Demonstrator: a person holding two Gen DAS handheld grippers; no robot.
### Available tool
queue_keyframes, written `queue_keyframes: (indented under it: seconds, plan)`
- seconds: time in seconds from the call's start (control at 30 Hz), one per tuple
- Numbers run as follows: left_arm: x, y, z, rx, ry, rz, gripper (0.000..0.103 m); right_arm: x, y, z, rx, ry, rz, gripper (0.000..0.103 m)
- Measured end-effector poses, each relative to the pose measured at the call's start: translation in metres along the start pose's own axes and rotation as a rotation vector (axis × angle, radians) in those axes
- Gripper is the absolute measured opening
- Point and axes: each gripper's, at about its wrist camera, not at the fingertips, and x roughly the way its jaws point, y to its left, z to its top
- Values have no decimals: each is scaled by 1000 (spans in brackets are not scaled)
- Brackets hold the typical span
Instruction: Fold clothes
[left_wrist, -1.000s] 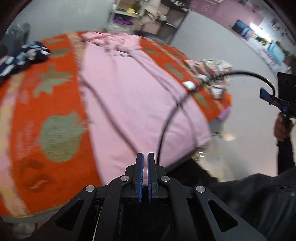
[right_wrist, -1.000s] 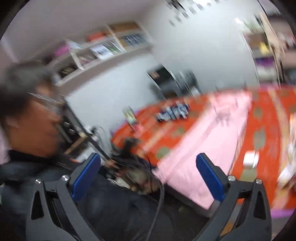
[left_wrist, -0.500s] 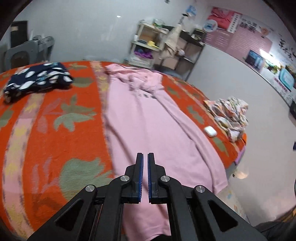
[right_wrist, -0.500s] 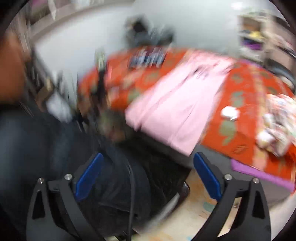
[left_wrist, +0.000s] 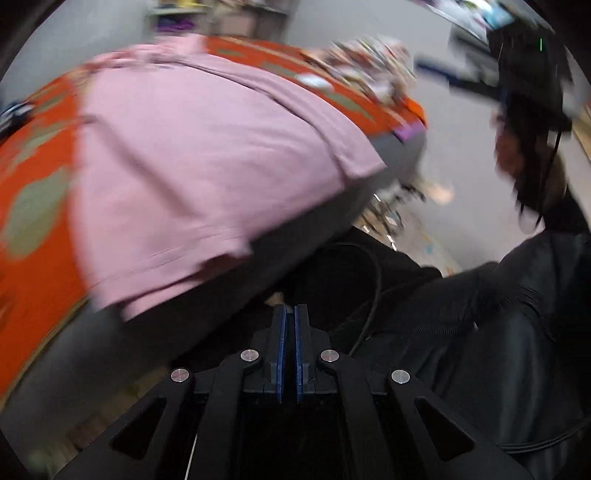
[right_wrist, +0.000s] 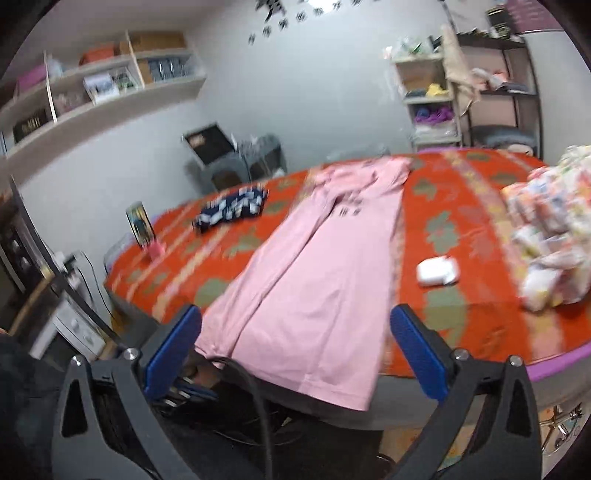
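A long pink garment (right_wrist: 321, 258) lies lengthwise on the orange patterned bed cover (right_wrist: 454, 225), its hem hanging over the near edge. In the left wrist view the pink garment (left_wrist: 207, 147) fills the upper left, blurred. My left gripper (left_wrist: 290, 321) is shut with nothing between its blue pads, pointing down past the bed edge toward the person's dark clothing. My right gripper (right_wrist: 295, 339) is open and empty, held short of the garment's hem. The right gripper also shows, blurred, in the left wrist view (left_wrist: 491, 85) at upper right.
A folded dark blue patterned garment (right_wrist: 232, 208) lies at the bed's far left. A white case (right_wrist: 437, 271) and a floral bundle (right_wrist: 550, 229) sit on the right. A phone on a pink stand (right_wrist: 142, 229) is at the left edge. Shelves (right_wrist: 436, 96) line the back wall.
The left camera swung down from the bed's top to its near edge and the person's lap. The right camera swung from the floor up to the whole bed. Both grippers kept their state.
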Motion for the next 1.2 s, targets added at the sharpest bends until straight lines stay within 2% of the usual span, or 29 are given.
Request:
queue_keyframes:
  seconds: [0.1, 0.13, 0.17, 0.3, 0.4, 0.47, 0.53, 0.6, 0.7, 0.73, 0.77, 0.93, 1.0, 1.03, 1.1, 1.2]
  plan:
    - [-40, 37, -16, -135, -87, 82, 0, 55, 29, -29, -93, 81, -3, 97]
    - [-47, 49, -16, -173, -114, 110, 0, 68, 36, -36, -116, 110, 16, 88]
    - [-50, 60, -15, -209, -140, 138, 0, 79, 41, -42, -134, 134, 37, 86]
    - [-46, 86, -5, -285, -217, 191, 0, 113, 55, -48, -154, 215, 152, 85]
    - [-36, 93, 5, -301, -260, 147, 0, 132, 45, -42, 5, 262, 269, 87]
    - [-31, 96, 10, -301, -263, 110, 0, 148, 28, -41, 156, 302, 356, 80]
    - [-25, 95, 12, -290, -252, 91, 0, 161, 14, -45, 284, 339, 397, 77]
    - [-20, 94, 13, -279, -234, 72, 0, 169, 9, -50, 350, 380, 421, 76]
    - [-16, 90, 11, -259, -211, 19, 0, 177, 15, -55, 372, 413, 480, 65]
    - [-14, 87, 11, -249, -203, 6, 0, 179, 18, -54, 365, 425, 491, 57]
    - [-12, 84, 11, -236, -192, 3, 0, 183, 21, -55, 365, 439, 490, 49]
    - [-6, 77, 11, -197, -160, 17, 0, 202, 21, -63, 426, 496, 492, 34]
    - [-7, 80, 8, -216, -157, 6, 0, 204, 23, -65, 421, 510, 487, 18]
    - [-8, 81, 7, -229, -153, 3, 0, 205, 25, -66, 410, 515, 474, 3]
    - [-16, 82, 7, -248, -162, -13, 0, 199, 31, -59, 362, 508, 458, 3]
    - [-38, 75, 16, -230, -225, -52, 0, 175, 40, -40, 261, 462, 441, 3]
